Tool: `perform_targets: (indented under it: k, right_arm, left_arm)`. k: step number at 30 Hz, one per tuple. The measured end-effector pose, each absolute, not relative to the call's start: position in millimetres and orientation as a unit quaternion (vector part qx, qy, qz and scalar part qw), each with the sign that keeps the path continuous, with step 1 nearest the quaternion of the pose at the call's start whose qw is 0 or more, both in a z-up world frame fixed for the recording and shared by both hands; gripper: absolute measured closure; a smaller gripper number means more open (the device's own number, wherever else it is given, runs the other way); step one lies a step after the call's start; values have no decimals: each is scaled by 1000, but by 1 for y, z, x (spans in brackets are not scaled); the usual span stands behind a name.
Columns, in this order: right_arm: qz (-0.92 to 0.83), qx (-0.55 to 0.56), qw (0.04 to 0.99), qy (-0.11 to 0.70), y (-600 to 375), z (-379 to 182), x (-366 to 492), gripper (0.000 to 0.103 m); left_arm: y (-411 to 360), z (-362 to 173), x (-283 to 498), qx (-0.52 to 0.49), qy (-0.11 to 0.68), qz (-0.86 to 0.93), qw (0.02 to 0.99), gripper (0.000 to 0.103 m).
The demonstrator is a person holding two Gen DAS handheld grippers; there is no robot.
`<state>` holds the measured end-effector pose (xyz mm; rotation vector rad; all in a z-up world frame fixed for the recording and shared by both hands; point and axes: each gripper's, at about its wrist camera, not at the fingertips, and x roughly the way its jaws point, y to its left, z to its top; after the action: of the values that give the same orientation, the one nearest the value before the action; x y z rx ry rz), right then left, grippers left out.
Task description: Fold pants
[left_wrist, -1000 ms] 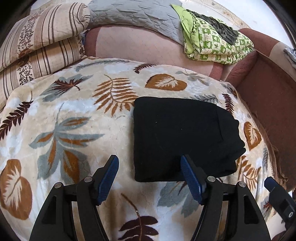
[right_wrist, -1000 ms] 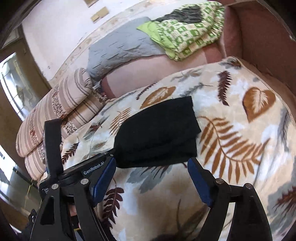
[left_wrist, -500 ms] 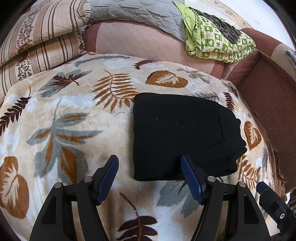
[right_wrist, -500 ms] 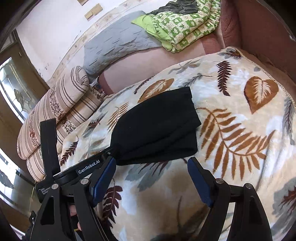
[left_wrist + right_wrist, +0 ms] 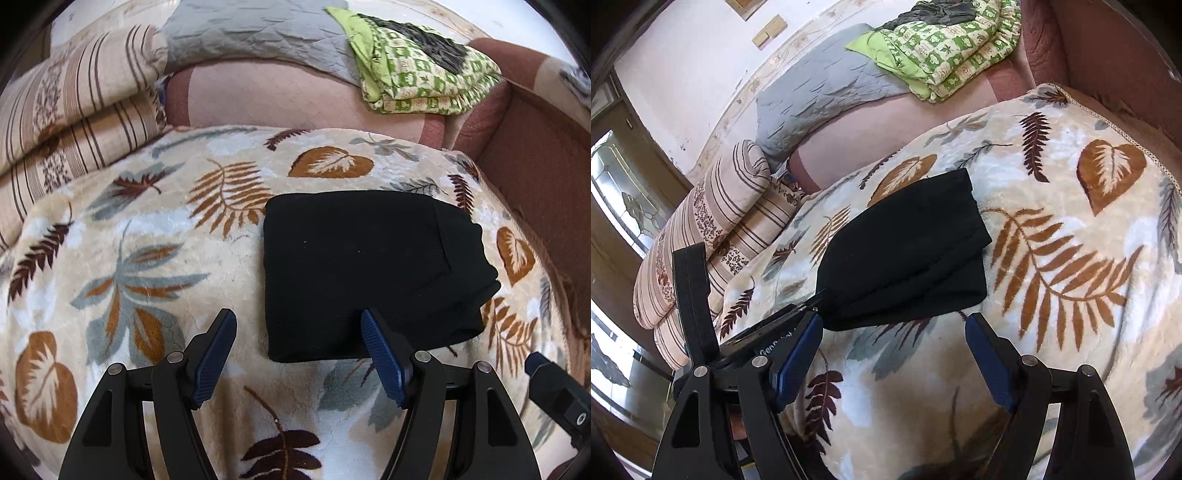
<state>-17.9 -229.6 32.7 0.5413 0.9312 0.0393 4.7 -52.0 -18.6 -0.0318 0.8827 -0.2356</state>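
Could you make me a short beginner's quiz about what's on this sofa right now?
1. True or false: the black pants lie folded into a compact stack on the leaf-patterned blanket.
2. What does the left gripper hold? A) the pants B) a pillow C) nothing
3. Fill in: on the sofa back, the green patterned quilt lies beside a ____ quilted cover.

Key: 1 true. 2 C; its jaws stand open and empty, as do those of the right gripper. 3 grey.
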Motion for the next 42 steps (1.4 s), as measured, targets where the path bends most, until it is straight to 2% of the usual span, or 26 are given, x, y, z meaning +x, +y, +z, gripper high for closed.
perform_targets:
  k: [11, 23, 29, 42]
  right_arm:
    - [7, 264, 851, 453, -235, 28, -18, 21]
    - [4, 267, 850, 455, -235, 27, -18, 21]
    - [6, 263, 851, 454, -235, 27, -18, 21]
    - [3, 255, 851, 458, -234, 26, -16, 21]
  left_arm:
    - [-63, -4, -16, 23, 378, -139, 915, 31]
    - [-54, 11, -57, 21, 283, -152, 947, 28]
    - [-62, 3, -59, 49, 278, -148, 948, 27]
    - [-58, 7, -55, 41, 280, -151, 947, 27]
